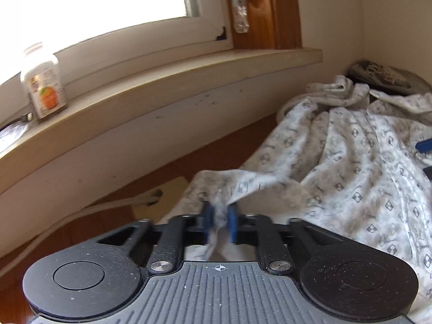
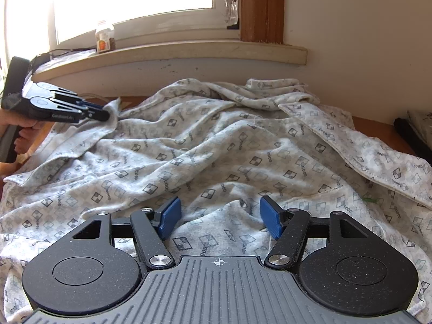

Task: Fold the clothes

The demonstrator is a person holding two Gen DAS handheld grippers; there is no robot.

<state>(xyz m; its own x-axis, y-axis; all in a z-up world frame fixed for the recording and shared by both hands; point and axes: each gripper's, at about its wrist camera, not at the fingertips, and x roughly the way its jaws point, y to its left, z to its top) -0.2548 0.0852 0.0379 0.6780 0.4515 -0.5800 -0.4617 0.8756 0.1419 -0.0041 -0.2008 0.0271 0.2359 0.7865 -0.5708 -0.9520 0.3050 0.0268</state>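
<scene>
A crumpled white garment [image 2: 216, 148] printed with grey checked diamonds covers most of the wooden table. My left gripper [image 1: 220, 217] is shut on a bunched edge of this garment [image 1: 351, 148], with cloth pinched between the blue pads. In the right wrist view that left gripper [image 2: 104, 114] sits at the garment's far left corner, held by a hand [image 2: 24, 135]. My right gripper [image 2: 220, 216] stands open just above the cloth's near middle, with nothing pressed between its fingers.
A window sill [image 1: 189, 64] runs along the back wall, with a clear bottle [image 1: 44, 81] bearing an orange label on it. A pale cable [image 1: 81, 210] and a flat cream board [image 1: 167, 191] lie on the wood at left. Dark objects [image 2: 415, 129] sit at the far right.
</scene>
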